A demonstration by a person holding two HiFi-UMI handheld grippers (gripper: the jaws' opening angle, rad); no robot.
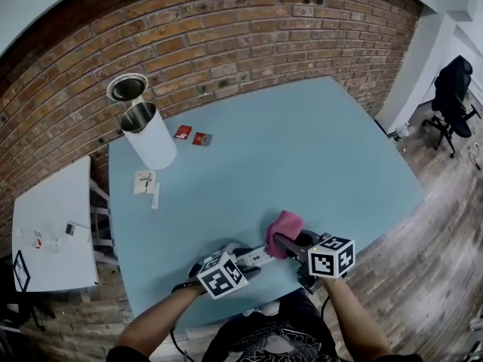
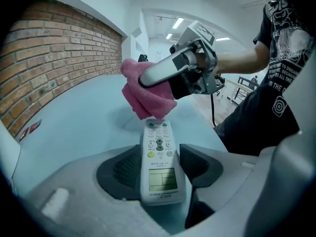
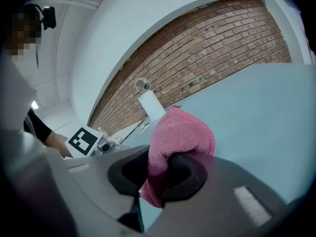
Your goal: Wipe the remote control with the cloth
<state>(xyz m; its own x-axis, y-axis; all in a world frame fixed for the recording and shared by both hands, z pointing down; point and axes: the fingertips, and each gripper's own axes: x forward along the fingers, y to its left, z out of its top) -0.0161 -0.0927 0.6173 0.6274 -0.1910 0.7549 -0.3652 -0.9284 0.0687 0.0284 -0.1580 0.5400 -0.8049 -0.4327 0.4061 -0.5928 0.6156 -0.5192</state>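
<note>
Blue table [image 1: 302, 149] against brick wall [image 1: 226, 36]. White cylindrical canister [image 1: 151, 136] at 10 o'clock, open top. Two red packets [image 1: 183, 132] beside it, paper cards [image 1: 145, 181] at 9. White side table [image 1: 53, 225] off the left edge, office chair [image 1: 453, 89] far at 2.

Remote control [image 2: 160, 164] is at the table's 6 o'clock edge, clamped between the left gripper's [image 2: 160, 152] wide-set pads. It is white and face up, with a grey screen at the near end and buttons beyond, one yellow-green.

Right gripper [image 3: 160, 164] is pinched tight on the folded pink cloth [image 3: 180, 137]. The cloth covers the remote's far end.
</note>
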